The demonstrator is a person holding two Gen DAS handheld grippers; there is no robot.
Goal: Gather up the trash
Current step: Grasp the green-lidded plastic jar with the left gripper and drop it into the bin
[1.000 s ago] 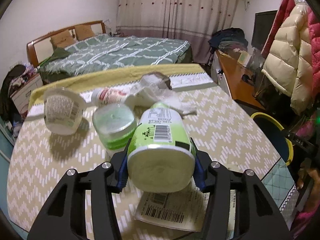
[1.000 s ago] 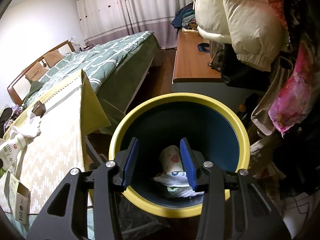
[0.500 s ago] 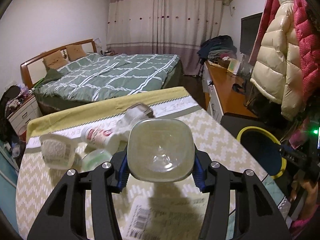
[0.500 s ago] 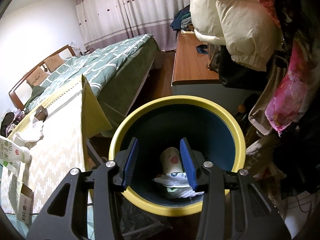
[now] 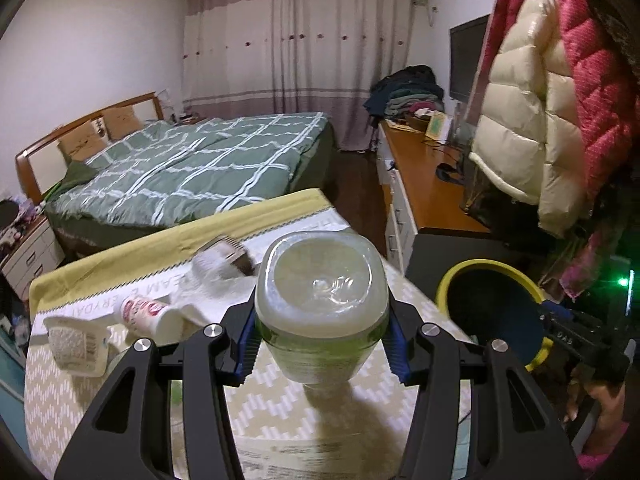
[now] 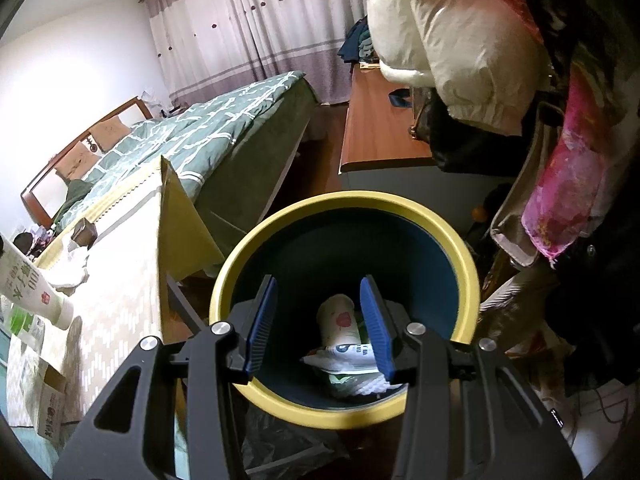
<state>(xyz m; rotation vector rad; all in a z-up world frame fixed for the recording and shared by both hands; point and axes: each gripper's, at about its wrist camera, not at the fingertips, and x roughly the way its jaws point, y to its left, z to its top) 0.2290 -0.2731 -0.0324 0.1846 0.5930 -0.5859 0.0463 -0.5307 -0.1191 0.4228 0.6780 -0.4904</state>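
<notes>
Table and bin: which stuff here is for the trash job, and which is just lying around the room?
For the job:
green bottle, gripped by the left gripper
yellow-rimmed bin
paper cup inside the bin
tipped cup on the table

Just lying about:
bed
puffy coat
wooden desk

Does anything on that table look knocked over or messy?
Yes. A clear plastic cup and a white bottle lie tipped on their sides on the table, beside a crumpled white wrapper.
</notes>
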